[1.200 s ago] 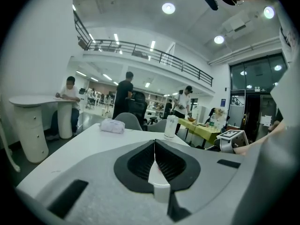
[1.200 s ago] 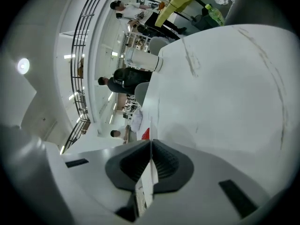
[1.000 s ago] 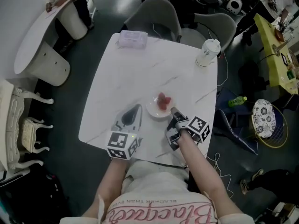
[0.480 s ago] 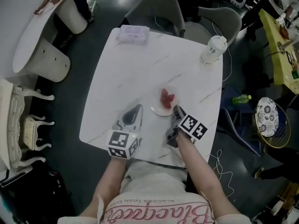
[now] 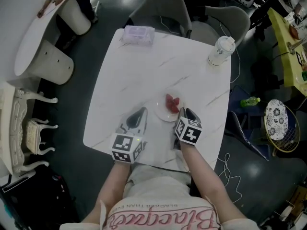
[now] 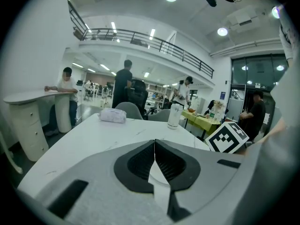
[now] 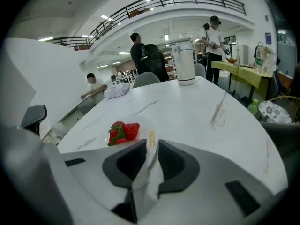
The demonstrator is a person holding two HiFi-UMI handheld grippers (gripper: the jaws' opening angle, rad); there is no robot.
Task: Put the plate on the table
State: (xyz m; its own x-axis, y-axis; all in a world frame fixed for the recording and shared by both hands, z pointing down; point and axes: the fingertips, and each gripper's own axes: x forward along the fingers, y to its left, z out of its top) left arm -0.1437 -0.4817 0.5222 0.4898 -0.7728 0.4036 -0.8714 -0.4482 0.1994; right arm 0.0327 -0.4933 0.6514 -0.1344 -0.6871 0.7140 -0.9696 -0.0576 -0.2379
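A small white plate carrying red strawberries lies low over the white marble table, near its front right. My right gripper holds the plate's near rim. In the right gripper view the rim runs between the two jaws, with the strawberries just beyond. Whether the plate rests fully on the table I cannot tell. My left gripper sits on the table left of the plate, its jaws pressed together on nothing.
A wrapped tissue pack lies at the far left of the table and a lidded cup stands at the far right corner. Grey chairs stand beyond. A green bottle lies on the floor to the right.
My right gripper has rolled at the wrist, so its marker cube now faces up. The plate has stayed in its jaws, in nearly the same spot. The left gripper has not moved.
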